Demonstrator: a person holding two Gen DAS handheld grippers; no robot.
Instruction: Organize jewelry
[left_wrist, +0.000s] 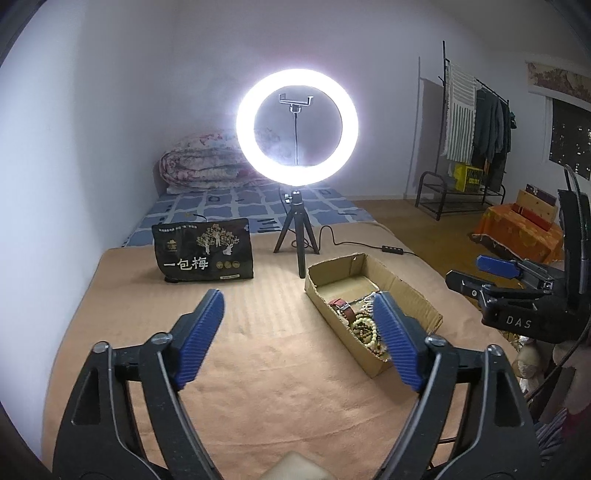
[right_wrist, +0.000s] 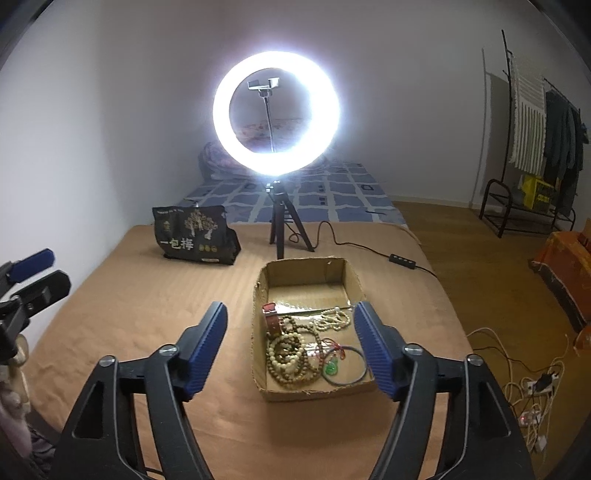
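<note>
A lit ring light (right_wrist: 276, 112) on a small black tripod (right_wrist: 282, 225) stands at the far side of the tan blanket-covered surface (right_wrist: 147, 295), its cable (right_wrist: 354, 245) trailing off to the right past an inline switch. Left of the tripod a black snack bag (right_wrist: 195, 240) with white characters sits upright, and behind both lies a bed with a blue checked sheet (right_wrist: 332, 199) and a rolled quilt (left_wrist: 207, 162). A clothes rack (right_wrist: 535, 147) stands by the right wall, and a tangle of white cords (right_wrist: 532, 391) lies on the floor. Nothing lies between the fingers and the cardboard box (right_wrist: 306, 393), an open, shallow carton with torn edges. Inside it, toward the near end, are strands of wooden beads (right_wrist: 291, 356), a pale bead string (right_wrist: 332, 319), a brown leather strap (right_wrist: 272, 319), a thin dark bangle (right_wrist: 347, 365) and a green pendant (right_wrist: 332, 368) on red cord. The right gripper (right_wrist: 290, 354) hovers above the box's near half with its fingers spread wide and nothing between them. The left gripper (left_wrist: 299, 336) hangs to the box's left, likewise wide open and empty, its right finger overlapping the box in its view.
</note>
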